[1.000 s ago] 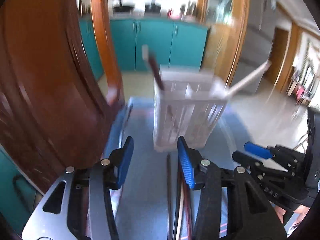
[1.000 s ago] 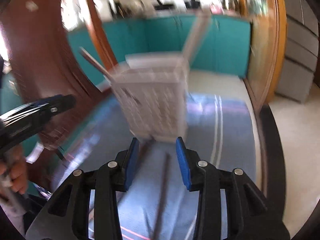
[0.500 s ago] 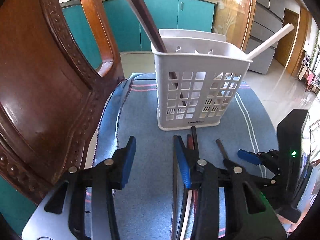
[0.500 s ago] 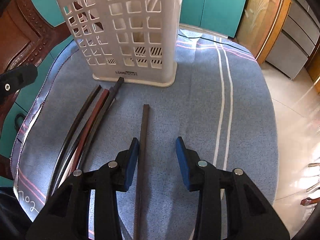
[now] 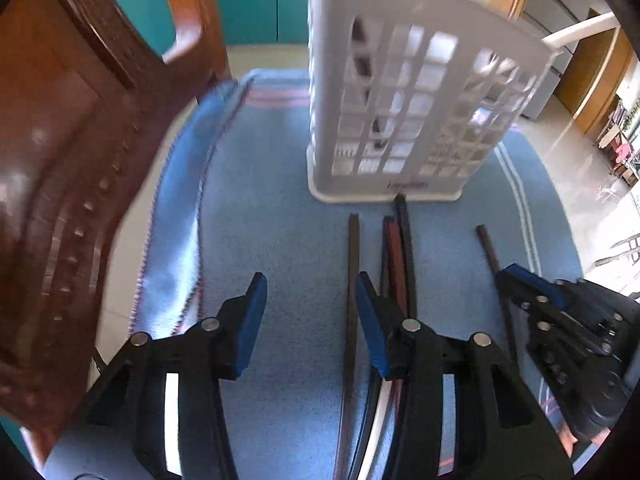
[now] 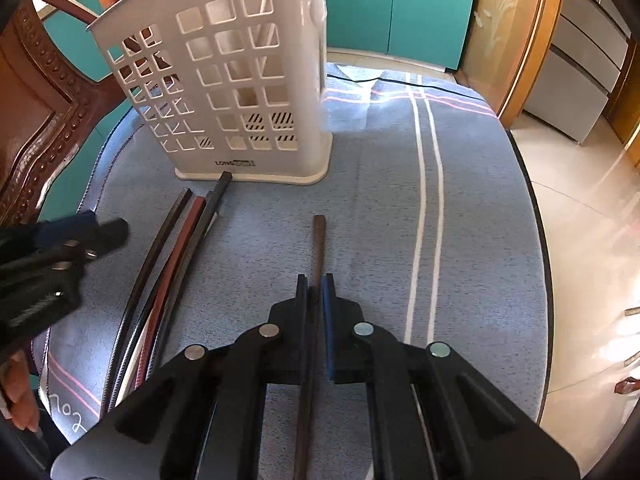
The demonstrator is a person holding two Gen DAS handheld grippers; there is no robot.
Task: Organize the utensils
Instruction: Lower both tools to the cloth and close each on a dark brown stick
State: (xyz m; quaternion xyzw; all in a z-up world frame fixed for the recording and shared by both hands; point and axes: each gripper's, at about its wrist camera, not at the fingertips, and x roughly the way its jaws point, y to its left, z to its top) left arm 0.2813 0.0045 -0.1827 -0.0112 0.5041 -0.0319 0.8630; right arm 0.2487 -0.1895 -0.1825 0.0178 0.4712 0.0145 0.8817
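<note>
A white slotted utensil basket (image 6: 240, 92) stands on a blue cloth (image 6: 400, 208); it also shows in the left wrist view (image 5: 404, 104), with a dark stick and a white stick in it. Several chopsticks (image 6: 176, 248) lie bundled in front of it, also seen in the left wrist view (image 5: 396, 256). My right gripper (image 6: 316, 284) is shut on a single dark brown chopstick (image 6: 318, 240) lying on the cloth. My left gripper (image 5: 308, 300) is open and empty, its right finger over the bundle.
A carved wooden chair back (image 5: 60, 168) stands close at the left. The cloth's edge (image 6: 536, 220) drops to a tiled floor at the right. Teal cabinets (image 6: 400, 4) stand behind.
My right gripper has closed on the single dark chopstick. My left gripper has moved closer to the basket and lower toward the bundle.
</note>
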